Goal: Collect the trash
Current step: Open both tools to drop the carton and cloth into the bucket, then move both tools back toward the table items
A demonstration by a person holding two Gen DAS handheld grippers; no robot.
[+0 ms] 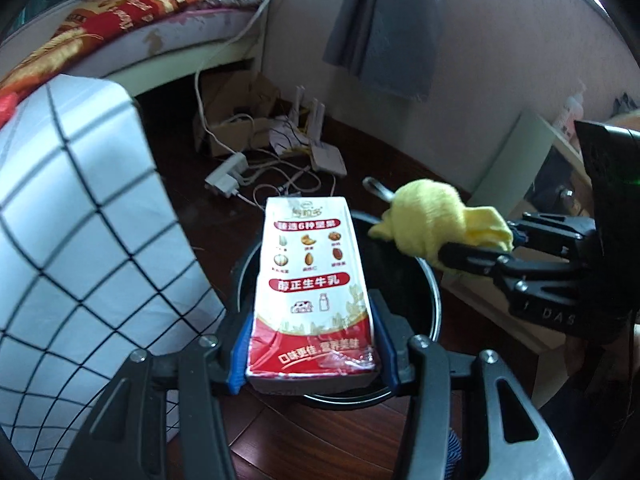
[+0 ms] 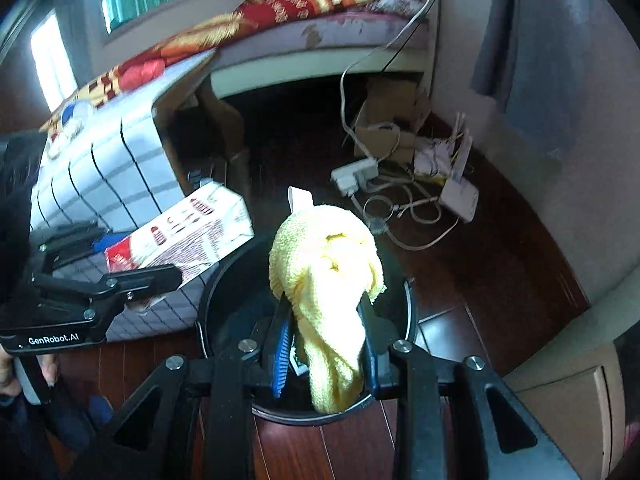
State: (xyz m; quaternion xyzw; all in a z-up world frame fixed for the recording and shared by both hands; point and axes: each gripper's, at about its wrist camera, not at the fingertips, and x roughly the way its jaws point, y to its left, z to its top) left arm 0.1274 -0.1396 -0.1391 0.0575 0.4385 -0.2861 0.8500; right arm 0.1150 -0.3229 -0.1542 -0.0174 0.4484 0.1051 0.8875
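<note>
Both tools loaded, hanging over the bin

Left tool (image 1: pixel 314 354) is clamped on a red-and-white milk carton (image 1: pixel 316 280), right tool (image 2: pixel 326 336) is squeezed around a yellow cloth (image 2: pixel 328 280), both right above the round black trash bin (image 2: pixel 410 320) on the wood floor (image 2: pixel 500 264).

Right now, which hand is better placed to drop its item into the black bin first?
Right, probably. The right tongs hold the yellow cloth directly over the black bin opening. The left tongs hold the milk carton nearer the rim, partly beyond it.
</note>
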